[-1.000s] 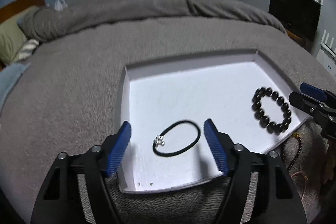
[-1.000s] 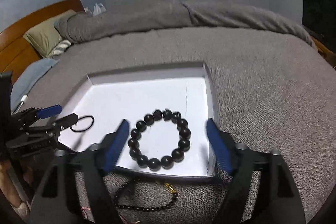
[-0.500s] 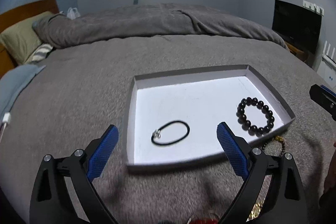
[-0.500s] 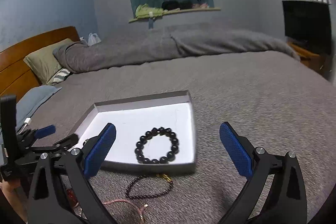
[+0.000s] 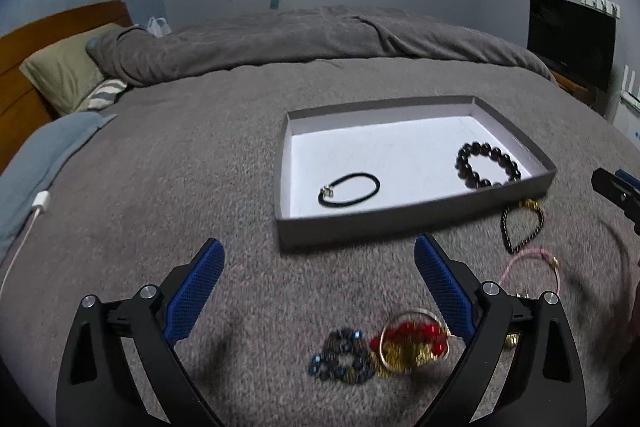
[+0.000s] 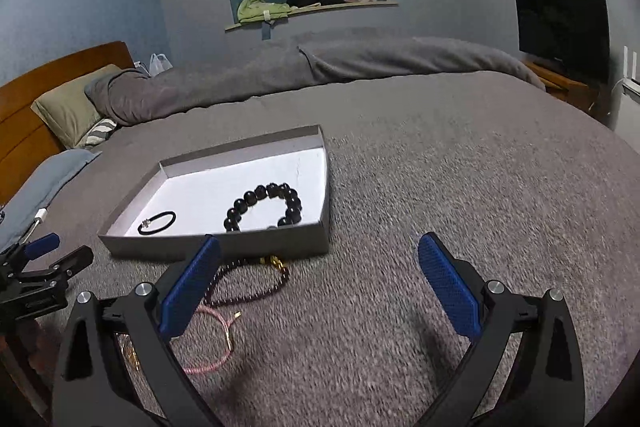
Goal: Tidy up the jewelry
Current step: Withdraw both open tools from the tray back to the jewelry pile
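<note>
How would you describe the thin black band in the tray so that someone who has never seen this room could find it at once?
On the grey bed lies a shallow grey tray with a white floor. Two bracelets lie in it, apart: the thin black band lies at the end nearer the pillow. Unlike the black bead bracelet, it is a smooth cord with a small silver clasp.

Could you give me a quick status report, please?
Both grippers, left and right, open, empty. Two bracelets in tray; others loose on blanket. Nothing blocking.
</note>
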{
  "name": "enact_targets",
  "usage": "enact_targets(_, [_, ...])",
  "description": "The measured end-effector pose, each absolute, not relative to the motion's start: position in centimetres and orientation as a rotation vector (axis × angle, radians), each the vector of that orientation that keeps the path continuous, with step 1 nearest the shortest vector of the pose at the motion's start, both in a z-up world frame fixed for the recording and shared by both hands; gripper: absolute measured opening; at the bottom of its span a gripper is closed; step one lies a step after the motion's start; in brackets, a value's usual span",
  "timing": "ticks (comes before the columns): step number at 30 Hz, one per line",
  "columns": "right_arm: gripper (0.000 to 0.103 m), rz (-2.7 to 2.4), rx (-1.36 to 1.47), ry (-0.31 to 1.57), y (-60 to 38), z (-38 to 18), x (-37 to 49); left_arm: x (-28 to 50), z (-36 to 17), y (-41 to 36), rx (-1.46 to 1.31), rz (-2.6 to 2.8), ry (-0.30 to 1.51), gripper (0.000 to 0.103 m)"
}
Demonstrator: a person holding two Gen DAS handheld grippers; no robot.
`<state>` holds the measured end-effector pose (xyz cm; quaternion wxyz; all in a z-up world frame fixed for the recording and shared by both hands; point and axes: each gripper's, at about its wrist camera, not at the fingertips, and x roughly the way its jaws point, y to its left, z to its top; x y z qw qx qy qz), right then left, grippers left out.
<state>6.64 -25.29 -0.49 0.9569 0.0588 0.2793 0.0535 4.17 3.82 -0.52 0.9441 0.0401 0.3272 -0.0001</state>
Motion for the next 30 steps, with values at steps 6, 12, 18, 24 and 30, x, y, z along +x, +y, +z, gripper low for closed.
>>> enact_targets(6, [0.097,0.101,0.103,0.593,-25.4,-1.4,5.5,2.4,-1.1,4.9,0.060,-0.008,0.670,0.095])
enact_targets(12, [0.097,0.107,0.105,0.621,-25.6,-2.0,4.8,1.3,-1.9,6.1,0.059,0.015,0.688,0.095])
enact_targets(18, [0.097,0.142,0.058,0.619,-24.7,-2.1,4.4,0.2,-2.2,5.8,0.039,-0.040,0.694,0.095])
enact_targets(24, [0.096,0.169,0.058,0.668,-24.3,-3.2,5.3,0.5,-2.3,5.9,0.013,-0.072,0.712,0.095])
enact_targets(30, [0.087,0.186,0.042,0.681,-23.6,-3.3,6.0,1.4,-2.2,8.6,-0.003,0.055,0.728,0.095])
